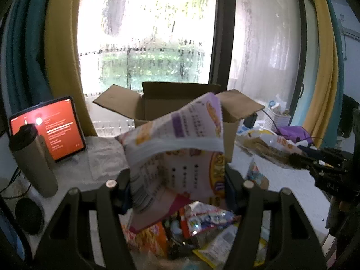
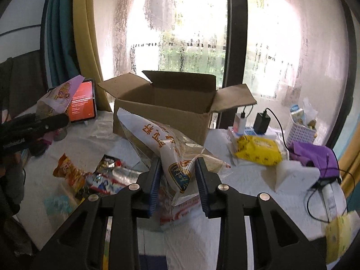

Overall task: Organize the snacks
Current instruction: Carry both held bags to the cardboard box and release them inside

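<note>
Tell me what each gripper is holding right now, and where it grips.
Left gripper: purple-and-white snack bag, pinched at its lower end. Right gripper: white-and-clear snack bag, clamped across its near end.

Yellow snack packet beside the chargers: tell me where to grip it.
Grip the yellow plastic snack packet across its narrow width at mid-length, coming from above. It lies flat and puffy on the white table, long axis sideways, its top unobstructed.

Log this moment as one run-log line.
left gripper: shut on purple snack bag | right gripper: shut on white snack bag | cardboard box: open
</note>
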The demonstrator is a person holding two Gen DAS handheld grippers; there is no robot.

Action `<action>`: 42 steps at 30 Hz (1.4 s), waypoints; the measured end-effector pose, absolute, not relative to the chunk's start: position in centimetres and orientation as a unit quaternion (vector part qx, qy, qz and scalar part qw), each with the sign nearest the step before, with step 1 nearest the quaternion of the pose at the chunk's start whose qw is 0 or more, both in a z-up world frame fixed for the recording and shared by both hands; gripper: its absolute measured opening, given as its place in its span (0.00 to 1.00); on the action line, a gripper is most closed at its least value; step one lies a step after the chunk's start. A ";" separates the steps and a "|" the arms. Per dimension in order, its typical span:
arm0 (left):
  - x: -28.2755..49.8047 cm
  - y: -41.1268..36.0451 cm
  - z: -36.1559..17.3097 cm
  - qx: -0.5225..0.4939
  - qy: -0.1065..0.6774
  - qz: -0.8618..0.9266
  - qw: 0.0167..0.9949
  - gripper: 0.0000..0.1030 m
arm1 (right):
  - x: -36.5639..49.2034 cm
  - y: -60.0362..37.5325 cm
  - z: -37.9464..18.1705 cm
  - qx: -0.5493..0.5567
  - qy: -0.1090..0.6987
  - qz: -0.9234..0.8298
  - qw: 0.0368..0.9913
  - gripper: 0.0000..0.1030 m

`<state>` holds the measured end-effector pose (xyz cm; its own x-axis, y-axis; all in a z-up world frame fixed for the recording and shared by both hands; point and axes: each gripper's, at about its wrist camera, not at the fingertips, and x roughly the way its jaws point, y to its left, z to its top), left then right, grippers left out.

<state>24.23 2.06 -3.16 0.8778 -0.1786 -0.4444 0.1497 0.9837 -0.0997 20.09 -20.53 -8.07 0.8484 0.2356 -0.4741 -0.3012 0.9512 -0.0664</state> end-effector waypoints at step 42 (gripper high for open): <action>47.4 2.1 -2.6 -0.013 0.265 -0.038 0.963 0.70 | 40.4 -17.4 -4.4 -0.104 0.178 0.148 0.967 0.32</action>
